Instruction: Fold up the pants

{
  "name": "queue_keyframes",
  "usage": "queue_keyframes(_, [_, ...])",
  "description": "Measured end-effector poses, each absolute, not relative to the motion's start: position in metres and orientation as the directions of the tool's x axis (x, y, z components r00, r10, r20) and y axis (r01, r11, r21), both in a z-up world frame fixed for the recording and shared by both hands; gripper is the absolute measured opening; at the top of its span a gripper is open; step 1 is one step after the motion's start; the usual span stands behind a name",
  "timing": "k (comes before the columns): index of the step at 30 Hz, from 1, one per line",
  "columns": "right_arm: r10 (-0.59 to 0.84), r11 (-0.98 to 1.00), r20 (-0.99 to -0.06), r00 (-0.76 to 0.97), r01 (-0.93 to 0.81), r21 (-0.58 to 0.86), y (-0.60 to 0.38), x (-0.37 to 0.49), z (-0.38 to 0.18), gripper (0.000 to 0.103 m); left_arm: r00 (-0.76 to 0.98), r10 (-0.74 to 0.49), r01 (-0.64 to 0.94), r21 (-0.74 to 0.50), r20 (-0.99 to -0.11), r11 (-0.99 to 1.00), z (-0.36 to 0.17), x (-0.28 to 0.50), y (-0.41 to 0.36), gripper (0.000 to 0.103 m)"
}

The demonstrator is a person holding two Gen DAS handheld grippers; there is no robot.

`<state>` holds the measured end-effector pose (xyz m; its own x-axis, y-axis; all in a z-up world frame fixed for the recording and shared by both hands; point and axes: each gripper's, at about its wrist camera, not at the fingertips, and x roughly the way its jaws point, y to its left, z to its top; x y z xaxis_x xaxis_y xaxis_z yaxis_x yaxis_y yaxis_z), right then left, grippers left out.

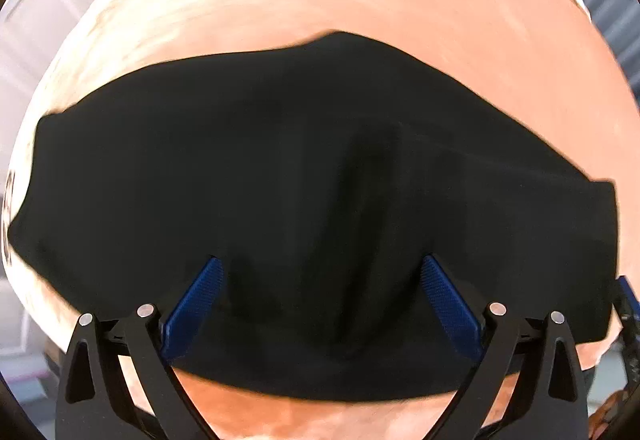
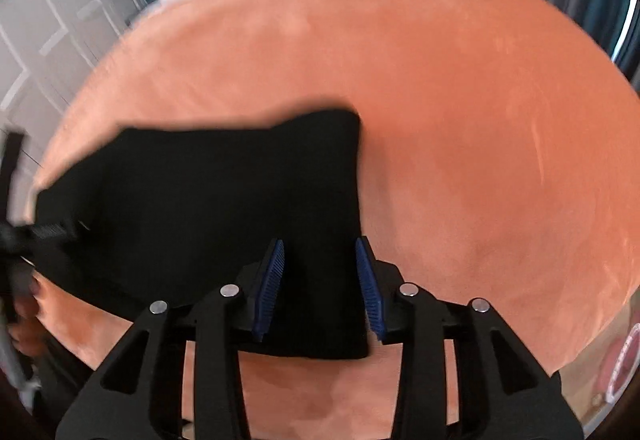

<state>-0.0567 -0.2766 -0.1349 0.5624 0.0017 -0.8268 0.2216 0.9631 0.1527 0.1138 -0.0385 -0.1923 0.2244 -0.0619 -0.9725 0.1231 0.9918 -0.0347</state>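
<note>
1. The pants are plain black, lying flat in a wide, low, folded band across an orange plush bed cover. The cloth looks matte and smooth.
2. From the left wrist view the band runs nearly edge to edge, its upper edge rising to a blunt peak near the middle and its lower edge curving just above the tongs. A soft vertical crease shows in the middle of the cloth.
3. From the right wrist view the pants end in a squared right edge with a rounded upper corner, and the orange cover lies bare to the right of it.
4. The left tongs are spread wide over the pants, blue pads well apart, and nothing is pinched between them.
5. The right tongs stand partly apart over the right end of the pants. The black cloth shows in the gap between the pads, but I cannot tell whether the pads press on it.
6. In the right wrist view the left tongs show blurred at the far left edge of the pants.
7. White cupboard doors stand beyond the bed with small red labels near the top; their writing is too blurred to read. No brand or label shows on the pants.
</note>
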Motion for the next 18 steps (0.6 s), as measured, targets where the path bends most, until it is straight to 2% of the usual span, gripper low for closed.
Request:
queue_keyframes(5, [0.067,0.996,-0.848,0.527,-0.086,0.025,-0.187,-0.021,-0.135,0.038,0.224,-0.075,0.013,-0.074,-0.972,0.997,-0.184,0.098,0.015,0.098])
queue_keyframes(8, [0.103,0.967,-0.864,0.493,-0.253,-0.029,-0.122,-0.005,-0.151,0.052,0.275,0.059,0.004,0.063,-0.960,0.998,-0.171,0.089,0.032,0.098])
queue_keyframes(9, [0.115,0.958,-0.868,0.484,-0.285,-0.031,-0.110,-0.003,-0.155,0.064,0.296,0.088,0.004,0.093,-0.951,0.996,-0.166,0.085,0.039,0.098])
queue_keyframes(10, [0.111,0.947,-0.870,0.480,-0.318,-0.054,-0.094,0.000,-0.162,0.069,0.305,0.096,0.002,0.102,-0.947,0.995,-0.163,0.083,0.043,0.098])
queue_keyframes(14, [0.053,0.933,-0.884,0.464,-0.339,-0.122,-0.078,0.004,-0.189,0.069,0.301,0.119,-0.034,0.114,-0.946,0.993,-0.160,0.078,0.072,0.098])
queue_keyframes(15, [0.060,0.944,-0.890,0.453,-0.315,-0.096,-0.081,0.008,-0.189,0.059,0.296,0.115,-0.050,0.105,-0.948,0.993,-0.160,0.076,0.084,0.098])
queue_keyframes(16, [0.056,0.953,-0.893,0.446,-0.292,-0.086,-0.084,0.011,-0.186,0.040,0.289,0.107,-0.073,0.090,-0.951,0.993,-0.163,0.078,0.091,0.098])
queue_keyframes(18, [0.083,0.973,-0.903,0.422,-0.230,-0.018,-0.094,0.020,-0.175,0.019,0.276,0.081,-0.107,0.053,-0.958,0.993,-0.168,0.080,0.103,0.098])
